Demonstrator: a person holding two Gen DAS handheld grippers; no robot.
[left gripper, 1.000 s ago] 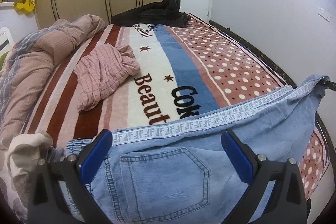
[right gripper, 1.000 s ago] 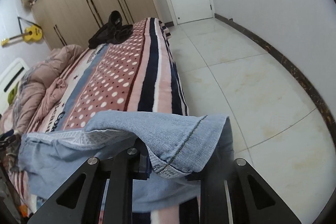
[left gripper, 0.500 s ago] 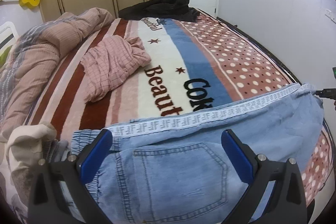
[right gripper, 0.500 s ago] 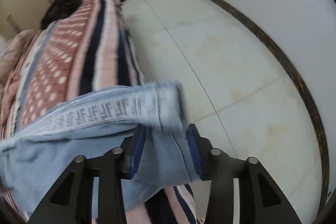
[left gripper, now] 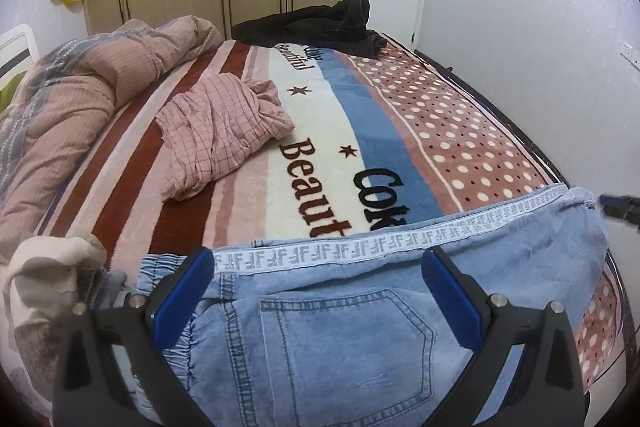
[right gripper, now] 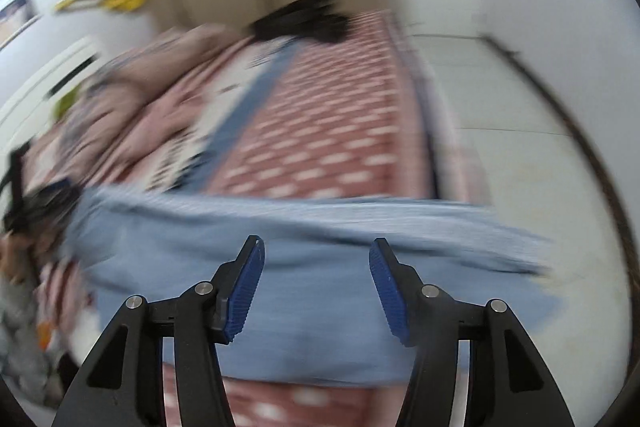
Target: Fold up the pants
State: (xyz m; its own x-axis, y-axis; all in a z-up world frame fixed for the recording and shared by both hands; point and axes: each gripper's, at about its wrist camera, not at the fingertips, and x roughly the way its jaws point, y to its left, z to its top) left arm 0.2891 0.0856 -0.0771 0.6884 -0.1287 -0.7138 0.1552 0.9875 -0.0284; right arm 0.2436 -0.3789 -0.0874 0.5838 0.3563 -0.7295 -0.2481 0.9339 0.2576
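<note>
Light blue jeans (left gripper: 360,339) with a white logo side stripe lie flat across the near end of the bed, back pocket up. My left gripper (left gripper: 320,271) hovers open over the waistband end, its blue pads (left gripper: 188,287) wide apart and not pressing the denim. In the right wrist view, which is blurred by motion, my right gripper (right gripper: 316,259) is opening above the leg end of the jeans (right gripper: 320,331), with nothing pinched between its pads. Its dark tip (left gripper: 620,207) shows at the right edge of the left wrist view, beside the hem.
The striped and dotted blanket (left gripper: 440,115) covers the bed. On it lie a pink checked garment (left gripper: 224,131), a rolled pink duvet (left gripper: 80,99), black clothing (left gripper: 320,27) and a cream cloth (left gripper: 40,275). Tiled floor (right gripper: 500,115) runs along the bed's right side.
My right gripper has let go of the jeans leg and opened, and it has swung so that it now looks across the bed. The leg end now lies on the bed edge.
</note>
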